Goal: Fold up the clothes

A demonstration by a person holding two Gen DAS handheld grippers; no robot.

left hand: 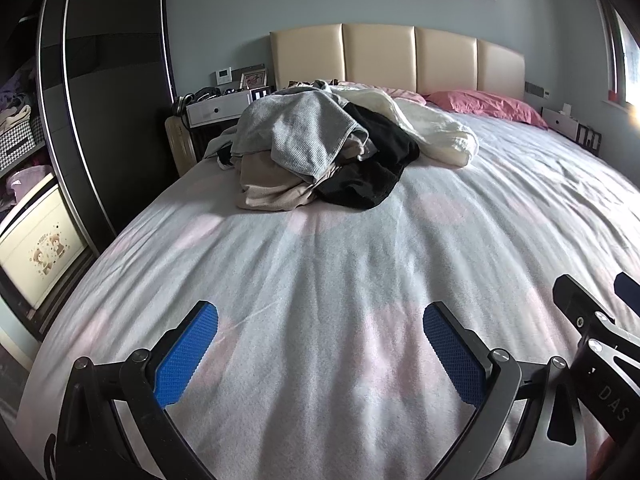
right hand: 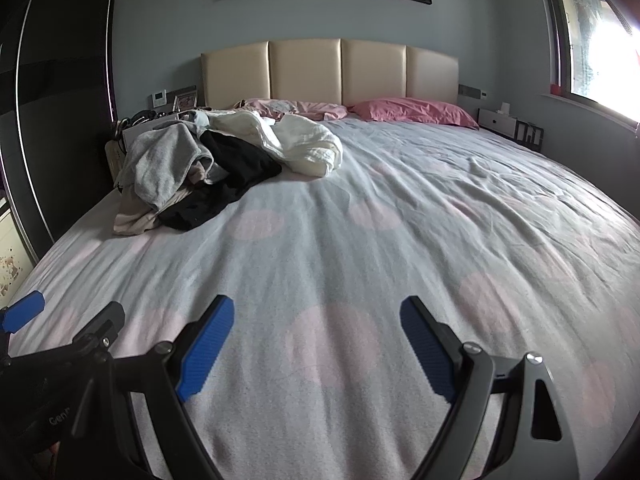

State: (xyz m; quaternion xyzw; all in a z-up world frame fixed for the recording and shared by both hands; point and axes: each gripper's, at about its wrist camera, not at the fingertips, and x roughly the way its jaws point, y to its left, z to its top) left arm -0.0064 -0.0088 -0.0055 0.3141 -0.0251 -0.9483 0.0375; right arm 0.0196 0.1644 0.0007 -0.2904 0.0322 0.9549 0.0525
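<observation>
Both claws hang side by side over the pale pink-spotted bed sheet [right hand: 360,240], nothing in either. The left claw [left hand: 320,350] has its blue ribbed pads spread wide; the right claw [right hand: 317,344] gapes just the same. Well ahead and left of them sits the rumpled heap of grey, black, beige and cream clothes [left hand: 320,148], unfolded, near the beige padded headboard [right hand: 328,72] and pink pillows [right hand: 412,110].
</observation>
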